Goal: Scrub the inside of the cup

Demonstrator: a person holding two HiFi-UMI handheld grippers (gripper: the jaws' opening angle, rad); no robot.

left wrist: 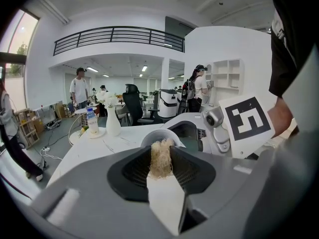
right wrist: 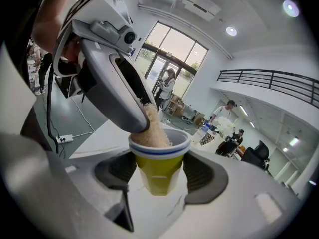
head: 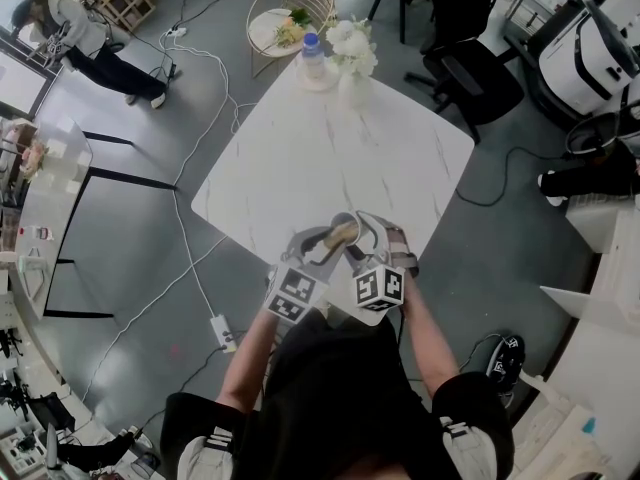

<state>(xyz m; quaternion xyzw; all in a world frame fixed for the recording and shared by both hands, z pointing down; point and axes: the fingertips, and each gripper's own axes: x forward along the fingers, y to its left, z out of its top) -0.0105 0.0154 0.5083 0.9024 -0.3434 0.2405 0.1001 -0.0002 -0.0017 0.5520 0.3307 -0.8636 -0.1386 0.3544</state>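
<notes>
A yellow paper cup [right wrist: 157, 176] with a white rim and a blue stripe stands upright between the pads of my right gripper [right wrist: 159, 169], which is shut on it. My left gripper [left wrist: 161, 157] is shut on a tan fibrous scrubber [left wrist: 161, 159]. The scrubber [right wrist: 154, 132] pokes down into the cup's mouth, with the left gripper's fingers [right wrist: 124, 96] slanting in from the upper left. In the head view both grippers meet at the cup [head: 344, 230] above the table's near corner, left gripper [head: 322, 244] beside right gripper [head: 362, 236].
The white marble table [head: 330, 158] carries a water bottle [head: 313, 56] and a white vase of flowers [head: 350, 60] at its far corner. A gold wire side table [head: 288, 13] stands behind. A power strip [head: 222, 330] and cables lie on the floor at left; a black chair [head: 470, 80] is at right.
</notes>
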